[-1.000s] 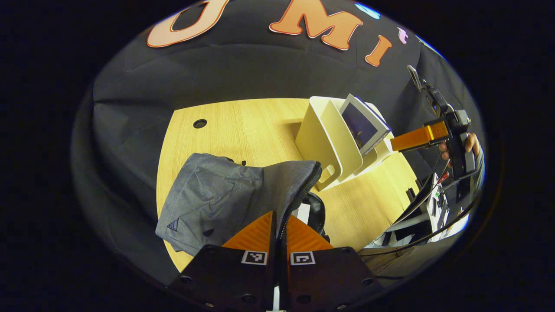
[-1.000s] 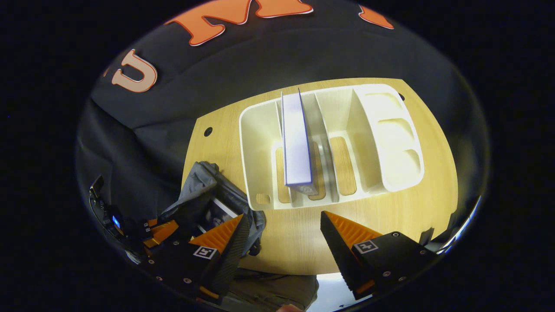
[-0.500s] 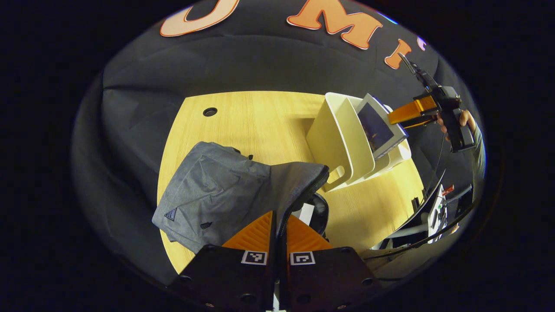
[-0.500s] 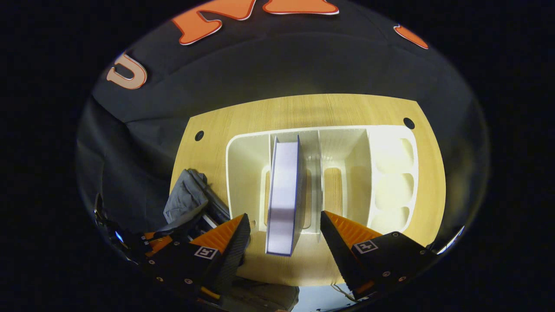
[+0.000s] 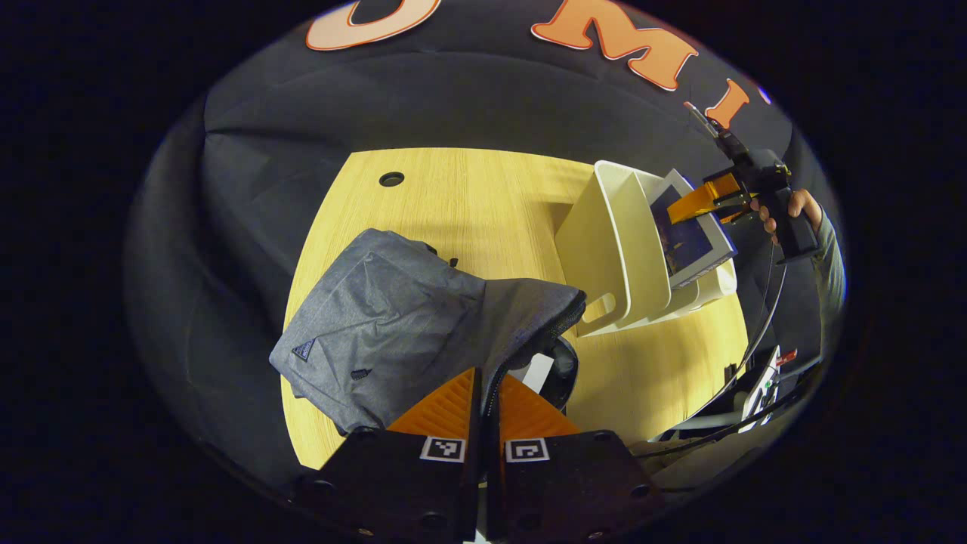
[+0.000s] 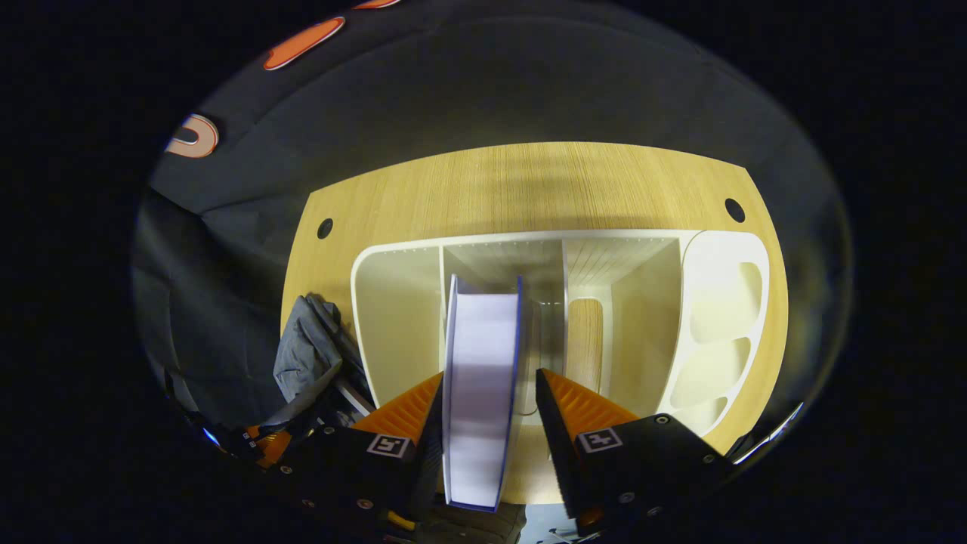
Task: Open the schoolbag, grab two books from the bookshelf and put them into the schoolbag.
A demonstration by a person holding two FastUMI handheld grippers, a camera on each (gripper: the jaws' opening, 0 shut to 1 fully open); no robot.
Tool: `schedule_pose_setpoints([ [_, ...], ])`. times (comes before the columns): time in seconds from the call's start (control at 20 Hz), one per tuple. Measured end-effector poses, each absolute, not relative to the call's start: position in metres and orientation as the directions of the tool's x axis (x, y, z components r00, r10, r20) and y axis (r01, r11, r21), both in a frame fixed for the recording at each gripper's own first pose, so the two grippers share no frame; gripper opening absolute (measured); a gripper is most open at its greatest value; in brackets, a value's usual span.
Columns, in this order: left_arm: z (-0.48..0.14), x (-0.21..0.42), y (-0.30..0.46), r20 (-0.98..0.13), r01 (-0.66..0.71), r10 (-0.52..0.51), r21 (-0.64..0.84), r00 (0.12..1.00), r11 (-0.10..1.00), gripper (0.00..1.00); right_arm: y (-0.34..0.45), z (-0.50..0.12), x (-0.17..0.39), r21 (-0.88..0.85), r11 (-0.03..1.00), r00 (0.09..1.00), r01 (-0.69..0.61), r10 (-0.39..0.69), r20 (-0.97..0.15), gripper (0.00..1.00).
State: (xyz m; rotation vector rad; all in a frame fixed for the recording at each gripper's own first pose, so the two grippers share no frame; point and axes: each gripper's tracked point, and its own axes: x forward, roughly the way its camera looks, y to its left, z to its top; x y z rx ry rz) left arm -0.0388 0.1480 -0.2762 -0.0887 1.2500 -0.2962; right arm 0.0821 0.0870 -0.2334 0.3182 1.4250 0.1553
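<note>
Books: one book [image 6: 480, 393] in the white bookshelf [image 6: 393, 302], second slot from the left; another peeks from the bag.
Book direction: stands on edge, long side pointing away.
Schoolbag: one grey schoolbag [image 5: 393, 317], open, on the table [image 5: 468, 204].
Right gripper [image 6: 487, 397]: fingers straddle the book, gap showing.
Left gripper [image 5: 483, 397]: pinching the bag's zipper edge.

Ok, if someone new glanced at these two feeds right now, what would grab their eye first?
Probably the book standing in the white bookshelf, with the right gripper straddling it, fingers either side and a gap still showing on the right. Next, the grey schoolbag slumped on the wooden table, the left gripper shut on its zipper edge, holding the bag open beside the shelf.
</note>
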Motion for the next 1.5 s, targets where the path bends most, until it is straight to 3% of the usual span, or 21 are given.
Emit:
schedule_pose_setpoints([
  [0.05,-0.276,-0.041,0.148,-0.921,0.166,-0.265,-0.225,0.284,0.960,0.05,0.084,-0.237,0.079,0.293,0.952,0.142,0.091,0.279,-0.950,0.64],
  [0.1,-0.275,-0.041,0.147,-0.922,0.158,-0.262,-0.225,0.284,0.961,0.06,0.079,-0.237,0.081,0.274,0.956,0.147,0.101,0.258,-0.955,0.60],
  [0.15,-0.274,-0.041,0.147,-0.922,0.156,-0.262,-0.225,0.286,0.962,0.05,0.074,-0.237,0.082,0.259,0.959,0.155,0.112,0.240,-0.958,0.43],
  [0.25,-0.273,-0.042,0.147,-0.921,0.156,-0.261,-0.223,0.291,0.962,0.05,0.072,-0.234,0.079,0.265,0.955,0.157,0.132,0.244,-0.957,0.38],
  [0.7,-0.268,-0.045,0.151,-0.901,0.237,-0.310,-0.244,0.302,0.940,0.05,0.047,-0.172,0.049,0.295,0.928,0.291,0.227,0.225,-0.930,0.37],
  [0.8,-0.266,-0.045,0.152,-0.894,0.265,-0.329,-0.253,0.303,0.931,0.05,0.046,-0.155,0.036,0.298,0.924,0.319,0.241,0.214,-0.923,0.42],
  [0.85,-0.266,-0.046,0.151,-0.890,0.275,-0.339,-0.258,0.305,0.926,0.05,0.045,-0.148,0.031,0.299,0.921,0.330,0.250,0.210,-0.920,0.38],
  [1.2,-0.267,-0.045,0.159,-0.868,0.344,-0.398,-0.291,0.298,0.893,0.05,0.045,-0.106,-0.014,0.310,0.896,0.408,0.317,0.167,-0.898,0.37],
  [1.5,-0.268,-0.044,0.164,-0.850,0.409,-0.447,-0.316,0.280,0.856,0.05,0.076,-0.087,-0.056,0.411,0.825,0.450,0.388,0.219,-0.866,0.37],
])
